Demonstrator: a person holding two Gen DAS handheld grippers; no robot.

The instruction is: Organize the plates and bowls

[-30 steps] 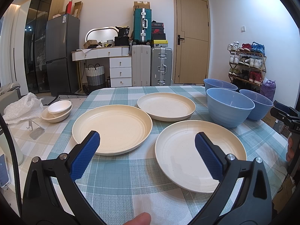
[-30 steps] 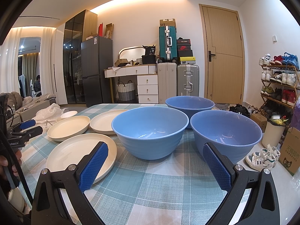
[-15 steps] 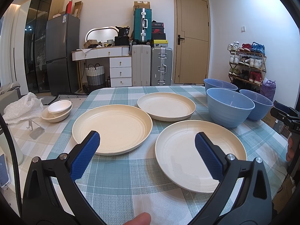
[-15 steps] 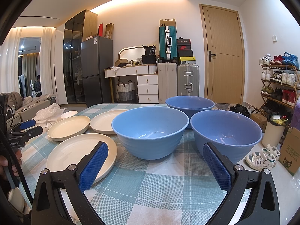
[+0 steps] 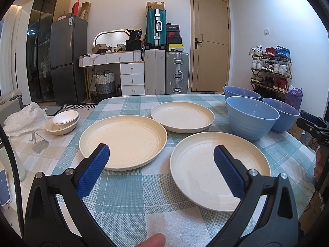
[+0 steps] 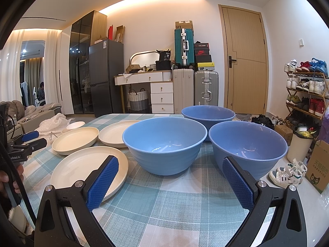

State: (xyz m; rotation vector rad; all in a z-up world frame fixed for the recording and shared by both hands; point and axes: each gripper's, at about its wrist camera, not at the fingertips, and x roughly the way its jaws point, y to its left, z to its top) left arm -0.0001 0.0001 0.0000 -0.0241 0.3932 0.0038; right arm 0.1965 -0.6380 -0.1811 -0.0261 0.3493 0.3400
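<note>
Plates and bowls sit spread over the checked worktop (image 5: 131, 187), nothing stacked. Left gripper (image 5: 161, 173) hovers low with jaws spread wide, released and empty; one cream plate (image 5: 123, 141) lies just ahead of its left finger, a second plate (image 5: 218, 168) under and beyond its right finger, a third plate (image 5: 182, 116) farther ahead between them. Off to its left, small white bowls (image 5: 62, 121) nest near a crumpled plastic bag (image 5: 26, 116).

Right gripper (image 6: 170, 183) is also open and holding nothing. Straight ahead between its fingers stands the nearest blue bowl (image 6: 164, 144); a second blue bowl (image 6: 247, 147) rises just behind its right finger, and a third blue bowl (image 6: 207, 114) sits behind both. Nothing blocks the way to that nearest bowl.

Compared with half a second ago, no change: both grippers hold the same pose and every dish is where it was.
</note>
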